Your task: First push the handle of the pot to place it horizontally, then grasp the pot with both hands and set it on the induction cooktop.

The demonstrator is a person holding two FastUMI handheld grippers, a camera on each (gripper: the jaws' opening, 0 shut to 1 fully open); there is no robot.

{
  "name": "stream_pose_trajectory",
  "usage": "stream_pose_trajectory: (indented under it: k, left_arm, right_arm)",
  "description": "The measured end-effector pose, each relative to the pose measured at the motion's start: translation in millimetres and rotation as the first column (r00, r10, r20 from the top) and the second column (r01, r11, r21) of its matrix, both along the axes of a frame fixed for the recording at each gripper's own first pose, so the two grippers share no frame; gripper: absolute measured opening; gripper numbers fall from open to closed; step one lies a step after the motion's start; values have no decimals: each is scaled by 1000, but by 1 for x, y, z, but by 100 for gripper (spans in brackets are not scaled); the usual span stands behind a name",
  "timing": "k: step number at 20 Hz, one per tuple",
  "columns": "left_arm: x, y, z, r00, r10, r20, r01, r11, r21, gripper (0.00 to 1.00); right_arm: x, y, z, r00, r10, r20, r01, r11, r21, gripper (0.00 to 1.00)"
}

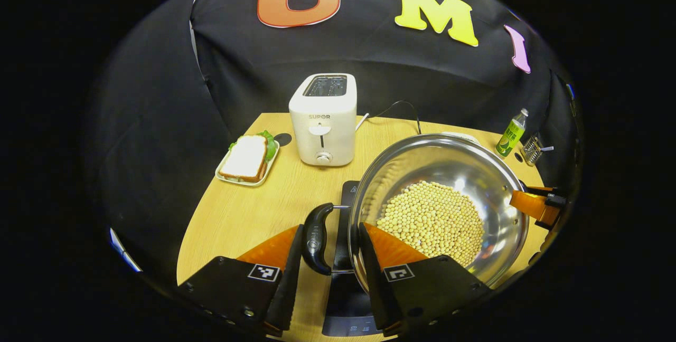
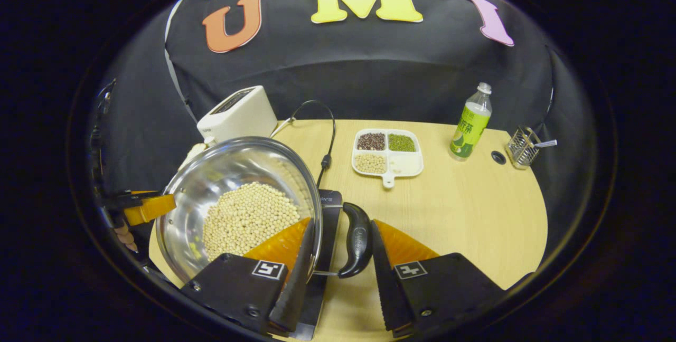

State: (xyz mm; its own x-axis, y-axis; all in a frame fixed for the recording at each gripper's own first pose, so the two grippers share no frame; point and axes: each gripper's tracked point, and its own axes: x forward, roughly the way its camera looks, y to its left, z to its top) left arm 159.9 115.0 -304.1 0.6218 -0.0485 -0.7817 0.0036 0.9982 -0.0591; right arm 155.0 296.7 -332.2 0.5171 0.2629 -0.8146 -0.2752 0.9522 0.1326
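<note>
A steel pot (image 1: 465,162) holding soybeans (image 1: 430,220) sits over the black induction cooktop (image 1: 346,300); whether it rests on it I cannot tell. My left gripper (image 1: 330,228) is shut on the pot's black side handle (image 1: 317,237), one finger outside the handle and the other inside the rim. In the right gripper view, my right gripper (image 2: 343,223) clamps the opposite handle (image 2: 357,247) and rim of the pot (image 2: 232,165) the same way, above the cooktop (image 2: 330,210). Each gripper's orange finger shows across the pot in the other view, the right gripper's finger (image 1: 533,206) and the left gripper's finger (image 2: 150,207).
A white toaster (image 1: 322,120) and a plate with a sandwich (image 1: 247,158) stand behind and left of the pot. A divided dish of beans (image 2: 387,153), a green bottle (image 2: 469,123) and a wire holder (image 2: 522,146) stand on the wooden table (image 2: 465,210). A black cable (image 2: 322,136) runs behind the pot.
</note>
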Motion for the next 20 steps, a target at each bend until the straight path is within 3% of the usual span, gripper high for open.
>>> stream_pose_trajectory:
  k: [8, 9, 11, 16, 20]
  left_arm:
    - [2, 7, -22, 1000, 19, -6, -19, 1000, 18, 57]
    - [0, 7, -23, 1000, 17, 0, -17, 1000, 20, 62]
    - [0, 8, -22, 1000, 12, 29, -13, 1000, 22, 57]
    - [11, 6, -24, 994, 11, 107, -7, 999, -40, 60]
    - [7, 5, -35, 993, 53, 108, -42, 994, -97, 68]
  right_arm:
    - [-7, 4, -18, 1000, 11, 9, -12, 1000, 27, 60]
    - [-5, 6, -18, 1000, 2, 31, -4, 999, 52, 60]
    - [-4, 6, -19, 998, -16, 68, 9, 995, 98, 62]
    - [-6, 4, -17, 992, -23, 122, 7, 991, 133, 70]
    - [-15, 0, -11, 989, -7, 151, -15, 989, 148, 74]
